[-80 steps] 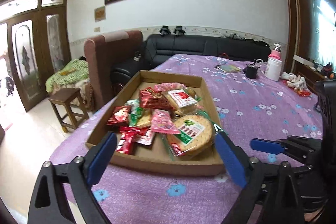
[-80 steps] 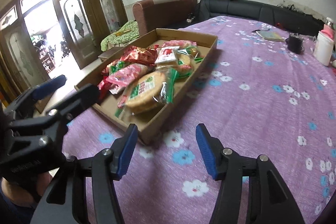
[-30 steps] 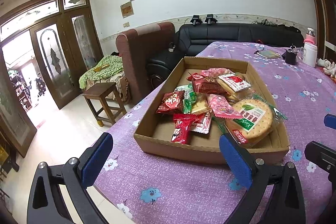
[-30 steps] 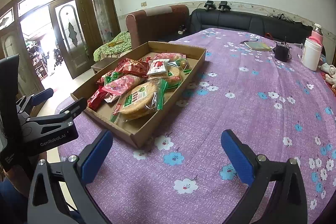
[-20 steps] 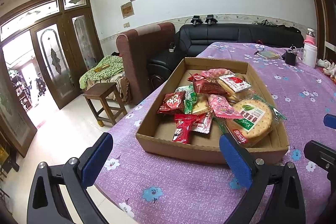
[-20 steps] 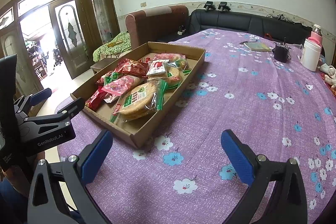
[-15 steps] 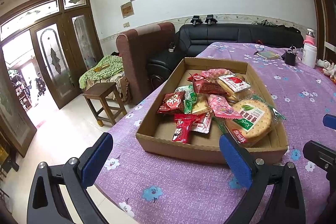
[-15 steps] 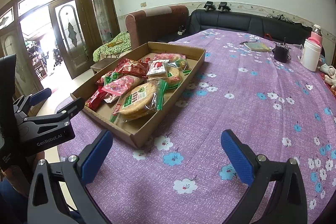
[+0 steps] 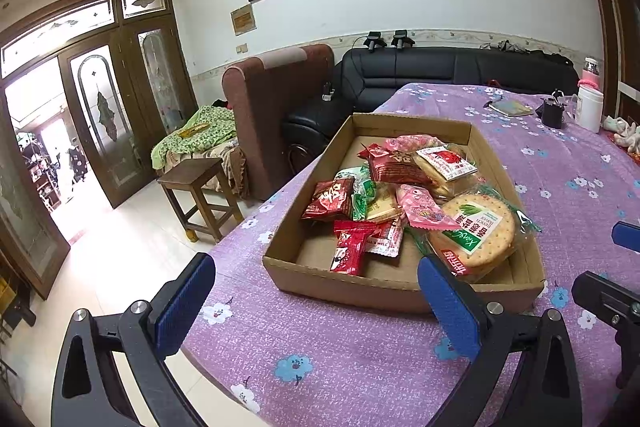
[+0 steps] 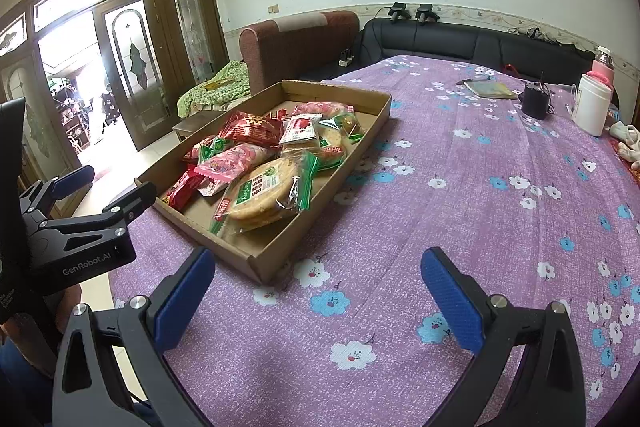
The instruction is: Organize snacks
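Observation:
A shallow cardboard tray (image 9: 372,287) sits near the corner of a purple flowered table and holds several snack packets. A big round cracker pack (image 9: 476,231) lies at its near right, with red packets (image 9: 352,247) and a pink packet (image 9: 420,209) beside it. My left gripper (image 9: 316,301) is open and empty, just short of the tray's near wall. My right gripper (image 10: 318,301) is open and empty over the tablecloth, to the right of the tray (image 10: 276,255). The cracker pack also shows in the right wrist view (image 10: 264,195). The left gripper shows at the left of that view (image 10: 88,199).
At the far end of the table stand a white jar (image 10: 594,107), a black cup (image 10: 534,103) and a notebook (image 10: 490,89). A wooden stool (image 9: 196,187), an armchair (image 9: 276,99) and a black sofa (image 9: 440,71) stand beyond the table's edge.
Since 2.7 s ago both grippers have drawn back from the tray, and the right one has opened wide. In the last second nothing has visibly moved.

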{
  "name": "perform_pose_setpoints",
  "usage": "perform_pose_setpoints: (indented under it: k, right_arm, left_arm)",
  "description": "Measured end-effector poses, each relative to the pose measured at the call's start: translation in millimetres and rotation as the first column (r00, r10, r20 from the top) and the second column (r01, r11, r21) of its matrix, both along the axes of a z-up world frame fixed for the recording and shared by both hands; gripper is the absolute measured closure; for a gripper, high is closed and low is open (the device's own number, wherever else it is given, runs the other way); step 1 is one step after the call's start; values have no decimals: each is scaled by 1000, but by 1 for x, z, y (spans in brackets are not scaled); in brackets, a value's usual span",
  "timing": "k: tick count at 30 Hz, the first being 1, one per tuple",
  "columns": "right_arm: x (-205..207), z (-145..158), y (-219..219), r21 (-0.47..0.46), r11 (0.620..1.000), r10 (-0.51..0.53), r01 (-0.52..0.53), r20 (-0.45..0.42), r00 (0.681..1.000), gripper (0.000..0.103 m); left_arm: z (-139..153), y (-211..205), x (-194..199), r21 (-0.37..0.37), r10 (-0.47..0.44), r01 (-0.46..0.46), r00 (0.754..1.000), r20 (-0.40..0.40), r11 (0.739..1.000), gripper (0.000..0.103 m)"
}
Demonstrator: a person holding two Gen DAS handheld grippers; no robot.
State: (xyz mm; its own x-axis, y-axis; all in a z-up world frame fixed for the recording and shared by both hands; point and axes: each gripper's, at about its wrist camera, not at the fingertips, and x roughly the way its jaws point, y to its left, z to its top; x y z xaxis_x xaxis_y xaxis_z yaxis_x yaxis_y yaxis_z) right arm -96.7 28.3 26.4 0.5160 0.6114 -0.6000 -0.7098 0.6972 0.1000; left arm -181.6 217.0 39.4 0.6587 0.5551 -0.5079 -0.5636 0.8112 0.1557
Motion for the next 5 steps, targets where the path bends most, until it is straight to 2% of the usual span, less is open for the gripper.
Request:
perform_pose_setpoints:
  k: [5]
  right_arm:
    - [0,0,0,0,1000,0,0,-1,1000,0]
  left_arm:
    - [3,-1,-2,11,9,-9,1000,-8,1000,1]
